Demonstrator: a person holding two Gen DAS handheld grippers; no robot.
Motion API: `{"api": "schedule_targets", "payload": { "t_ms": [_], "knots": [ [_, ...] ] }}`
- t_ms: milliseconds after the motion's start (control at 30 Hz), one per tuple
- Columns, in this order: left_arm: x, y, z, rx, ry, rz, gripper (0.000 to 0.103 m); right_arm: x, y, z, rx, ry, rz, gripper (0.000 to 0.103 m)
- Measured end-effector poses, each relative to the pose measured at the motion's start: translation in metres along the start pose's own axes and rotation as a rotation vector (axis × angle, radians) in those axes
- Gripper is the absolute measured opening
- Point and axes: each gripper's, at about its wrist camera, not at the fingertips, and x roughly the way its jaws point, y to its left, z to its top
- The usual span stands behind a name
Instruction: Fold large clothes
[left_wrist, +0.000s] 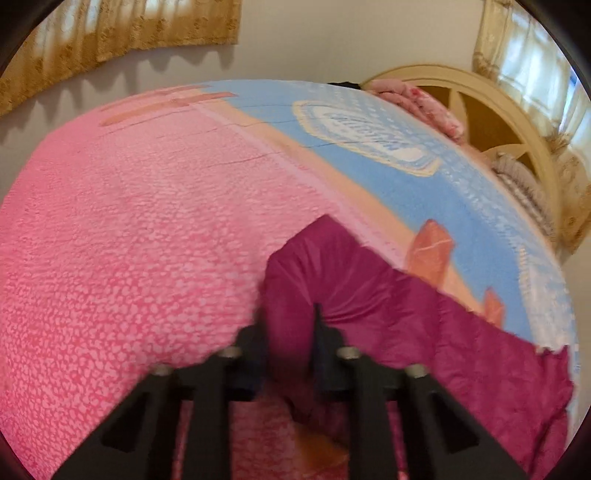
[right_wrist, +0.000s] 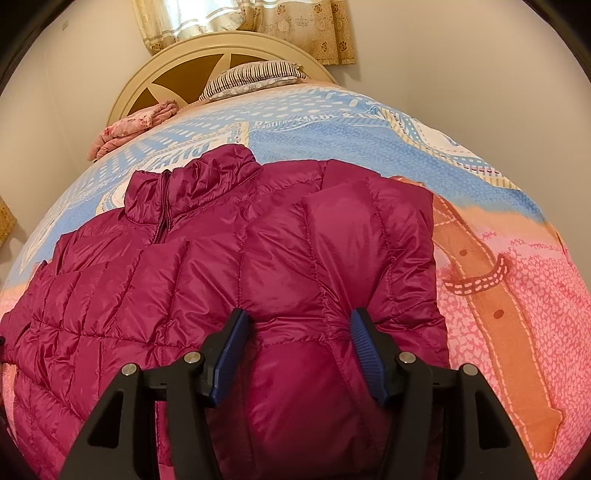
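A magenta quilted puffer jacket (right_wrist: 221, 266) lies on the bed, collar toward the headboard, its right sleeve folded over the front. My right gripper (right_wrist: 299, 321) straddles a puffed fold of the jacket, its blue pads (right_wrist: 364, 343) pressing on both sides of it with a wide gap. In the left wrist view my left gripper (left_wrist: 288, 314) holds a bunched part of the jacket (left_wrist: 369, 317) between its fingers, lifted above the pink bedspread; this view is blurred.
The bedspread (right_wrist: 517, 295) is pink, orange and blue. A cream headboard (right_wrist: 184, 55) stands at the far end with a striped pillow (right_wrist: 255, 74) and a folded pink floral blanket (right_wrist: 133, 125). Curtains (left_wrist: 110, 33) hang on the wall.
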Motion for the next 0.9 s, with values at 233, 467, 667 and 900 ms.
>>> {"api": "schedule_targets", "payload": {
  "t_ms": [233,467,667,900],
  "knots": [
    [-0.099,-0.072,0.015,0.174,-0.201,-0.125,0.016,0.000,-0.004,0.000,0.016,-0.007,0.020,0.059],
    [-0.214,-0.205,-0.054,0.495,-0.363,-0.451,0.017,-0.001,-0.010,0.000,0.044,-0.016,0.053,0.059],
    [-0.245,-0.294,-0.174,0.740,-0.274,-0.699,0.017,-0.011,-0.030,-0.004,0.143,-0.068,0.148,0.059],
    [-0.198,-0.330,-0.267,0.854,-0.049,-0.715,0.017,-0.016,-0.057,-0.010,0.294,-0.120,0.268,0.059]
  ]
}}
